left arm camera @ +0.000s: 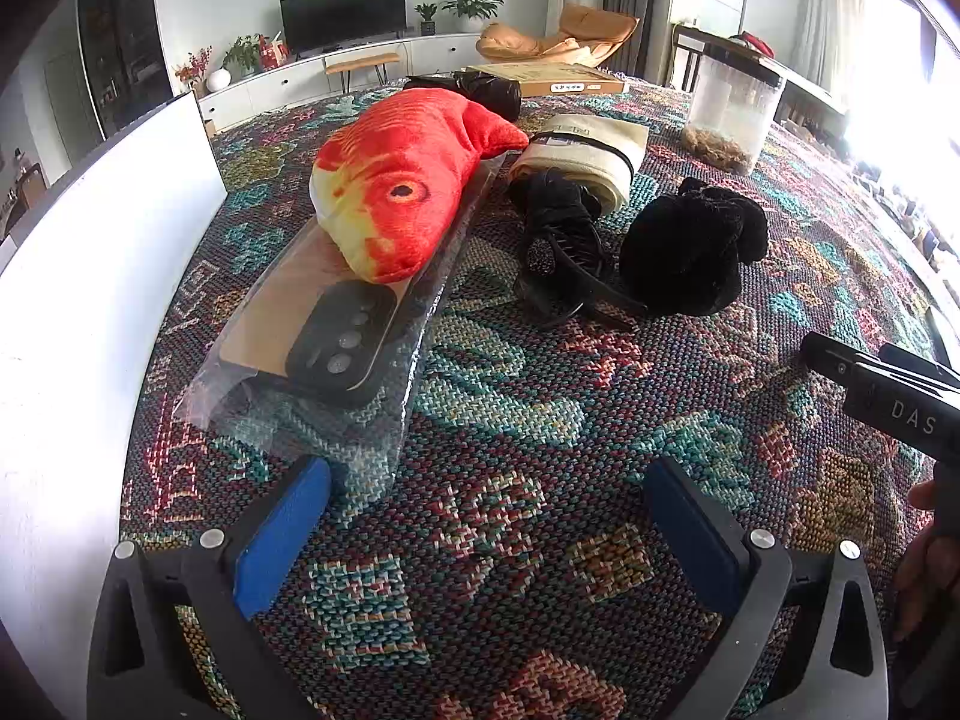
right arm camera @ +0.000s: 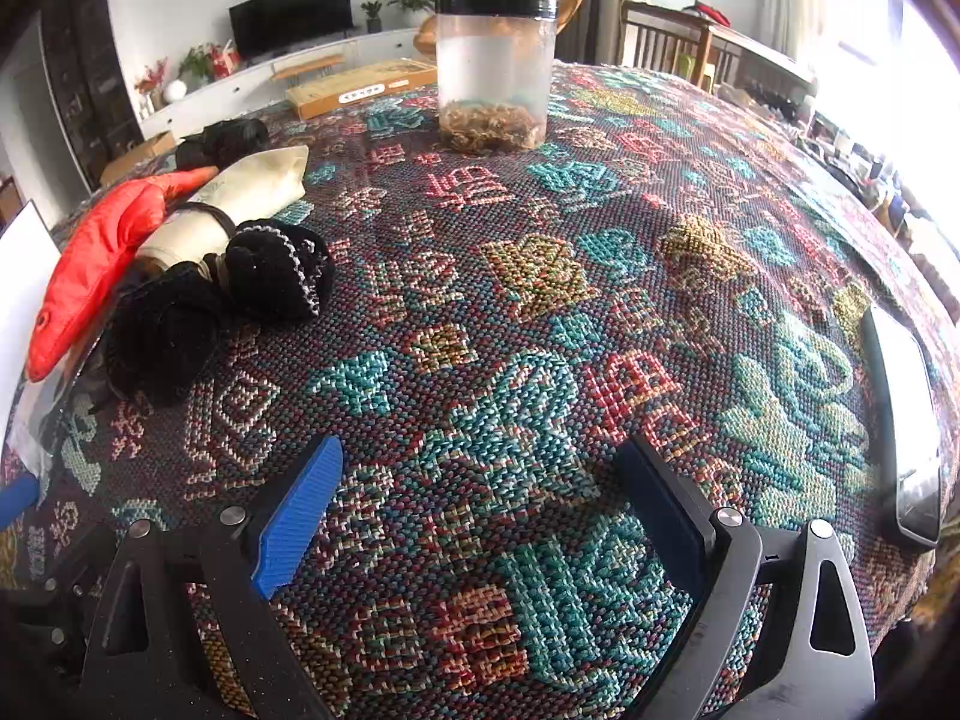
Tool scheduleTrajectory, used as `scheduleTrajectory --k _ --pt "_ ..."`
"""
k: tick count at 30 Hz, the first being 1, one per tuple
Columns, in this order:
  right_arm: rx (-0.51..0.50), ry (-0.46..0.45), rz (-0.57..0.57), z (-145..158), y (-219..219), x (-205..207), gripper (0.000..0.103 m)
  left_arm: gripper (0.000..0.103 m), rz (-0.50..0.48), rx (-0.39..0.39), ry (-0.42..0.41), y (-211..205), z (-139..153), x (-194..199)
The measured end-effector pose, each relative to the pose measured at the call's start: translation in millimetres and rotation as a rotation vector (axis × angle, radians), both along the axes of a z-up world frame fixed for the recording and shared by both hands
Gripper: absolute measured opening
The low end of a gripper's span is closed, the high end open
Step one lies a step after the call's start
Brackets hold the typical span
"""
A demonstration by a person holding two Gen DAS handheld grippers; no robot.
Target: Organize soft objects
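Observation:
A red and yellow plush fish lies on a clear plastic sleeve that also holds a black phone case. Beside it are a rolled beige cloth, a black bundle with straps and a black fuzzy item. My left gripper is open and empty above the patterned tablecloth, short of these. My right gripper is open and empty; the fish, beige cloth and black items lie to its far left.
A clear lidded jar with brown material stands at the back. A flat cardboard box lies behind it. A white board stands at the left. A phone lies at the right edge. A black wrapped bundle sits behind the fish.

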State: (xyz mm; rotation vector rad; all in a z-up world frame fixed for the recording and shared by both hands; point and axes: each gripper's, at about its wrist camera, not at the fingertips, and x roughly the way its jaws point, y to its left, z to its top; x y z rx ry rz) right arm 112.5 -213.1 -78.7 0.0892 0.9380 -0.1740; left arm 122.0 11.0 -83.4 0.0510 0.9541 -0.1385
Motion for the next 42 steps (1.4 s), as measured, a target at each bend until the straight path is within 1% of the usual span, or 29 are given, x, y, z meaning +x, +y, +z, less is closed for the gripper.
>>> scheduleTrajectory --k 37,39,40,41,42 --pt "0.0 0.0 0.0 -0.2 0.0 -0.2 0.095 0.103 -0.001 0.001 0.003 -0.7 -0.3 0.7" --pt "0.0 0.0 0.0 -0.2 0.1 -0.1 0.095 0.103 -0.014 0.01 0.016 0.8 0.7 -0.6" --pt "0.0 0.0 0.0 -0.2 0.1 -0.1 0.095 0.103 -0.018 0.019 0.039 0.6 3.2 -1.6" --pt "0.0 0.0 0.0 -0.2 0.2 0.0 0.095 0.103 -0.012 0.02 0.06 3.2 7.4 -2.5" --pt "0.0 0.0 0.0 -0.3 0.3 0.2 0.095 0.102 -0.006 0.005 0.056 6.5 14.6 -4.7"
